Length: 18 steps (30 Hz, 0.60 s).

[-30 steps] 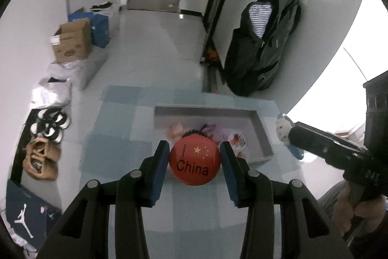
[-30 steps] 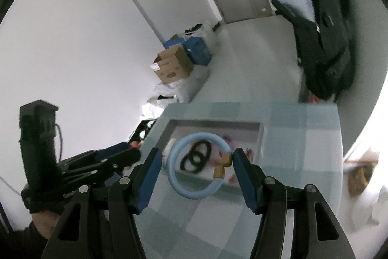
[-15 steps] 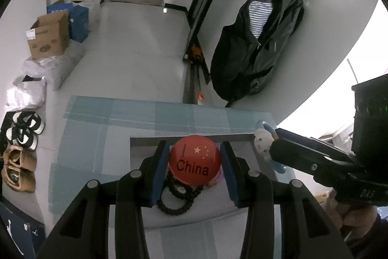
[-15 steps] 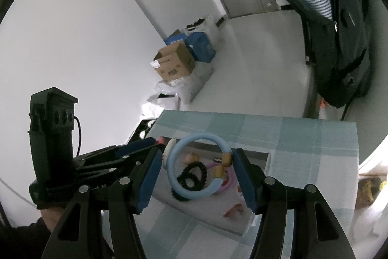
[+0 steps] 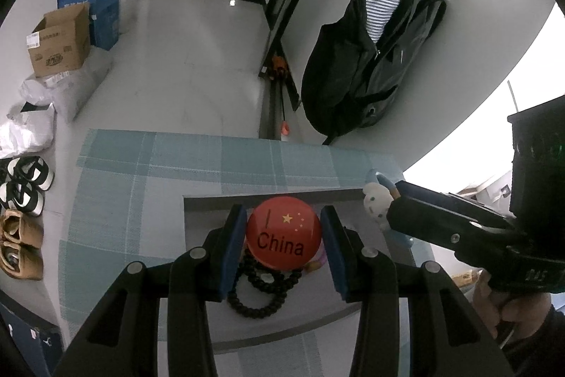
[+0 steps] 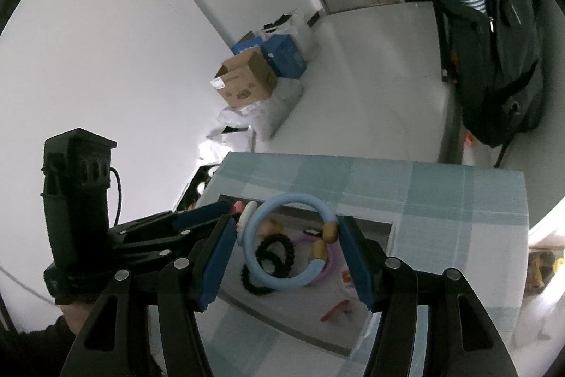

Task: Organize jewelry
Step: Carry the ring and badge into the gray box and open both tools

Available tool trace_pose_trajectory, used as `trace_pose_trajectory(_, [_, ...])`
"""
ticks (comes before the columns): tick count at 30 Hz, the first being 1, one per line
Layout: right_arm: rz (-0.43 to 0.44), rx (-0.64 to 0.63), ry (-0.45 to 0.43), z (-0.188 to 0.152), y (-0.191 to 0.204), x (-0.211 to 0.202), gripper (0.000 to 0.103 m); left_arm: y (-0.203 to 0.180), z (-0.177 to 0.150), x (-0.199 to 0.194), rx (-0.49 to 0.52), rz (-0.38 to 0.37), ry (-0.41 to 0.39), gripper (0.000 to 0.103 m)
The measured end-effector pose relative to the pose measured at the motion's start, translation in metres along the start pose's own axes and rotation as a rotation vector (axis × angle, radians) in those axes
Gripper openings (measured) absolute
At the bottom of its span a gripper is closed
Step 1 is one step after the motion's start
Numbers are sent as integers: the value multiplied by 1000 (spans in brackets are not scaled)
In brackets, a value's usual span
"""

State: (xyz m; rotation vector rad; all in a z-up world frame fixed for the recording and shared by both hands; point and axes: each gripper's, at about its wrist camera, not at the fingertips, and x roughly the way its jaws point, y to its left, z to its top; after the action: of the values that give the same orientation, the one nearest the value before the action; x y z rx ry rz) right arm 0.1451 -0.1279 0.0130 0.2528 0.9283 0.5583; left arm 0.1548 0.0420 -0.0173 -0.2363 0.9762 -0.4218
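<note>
Left to right, as I read it from my station. My left gripper [image 5: 284,235] is closed to the width of the round red badge printed "China" with yellow stars [image 5: 284,233], which sits clamped edge to edge between the blue pads. It hangs over the left part of the shallow grey rectangular tray [image 5: 212,198] on the pale blue checked tablecloth [image 5: 141,172]. Below the badge a black beaded bracelet [image 5: 261,292] lies on the tray floor.

To the right, my right gripper [image 6: 287,248] is opened wide, about the span of the light blue ring bracelet with two tan wooden beads [image 6: 287,244], and grips it across its width. It carries a small white plush charm [image 5: 377,202] on its left side. This gripper is also above the tray, over black coiled hair ties [image 6: 273,251], a lilac coiled tie [image 6: 330,258] and a small orange clip [image 6: 335,306] nearer me.

Risks: the two grippers stand close together, and a careless descent could knock one against the other. The badge is held only at its rim and might pivot or slip. Releasing from this height, which I cannot judge well through the fisheye lens, could bounce either piece onto the pile or over the tray wall.
</note>
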Motion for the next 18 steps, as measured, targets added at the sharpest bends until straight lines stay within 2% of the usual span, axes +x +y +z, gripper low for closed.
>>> trace_pose_trajectory(11, [-25,29,35,-3,-2,7,60,3,1,6,-14,-34,17,38])
trace_pose_trajectory(15, [-30,73,80,-5,-7,15,61,3,1,13,-40,-52,96,39])
trace_pose_trajectory(17, [-33,98,75,-5,-11,13,62,2,0,12,-32,-19,94,45])
trace_pose_trajectory(18, [-33,102,69,-5,-12,11,62,2,-1,10,-32,-11,89,58])
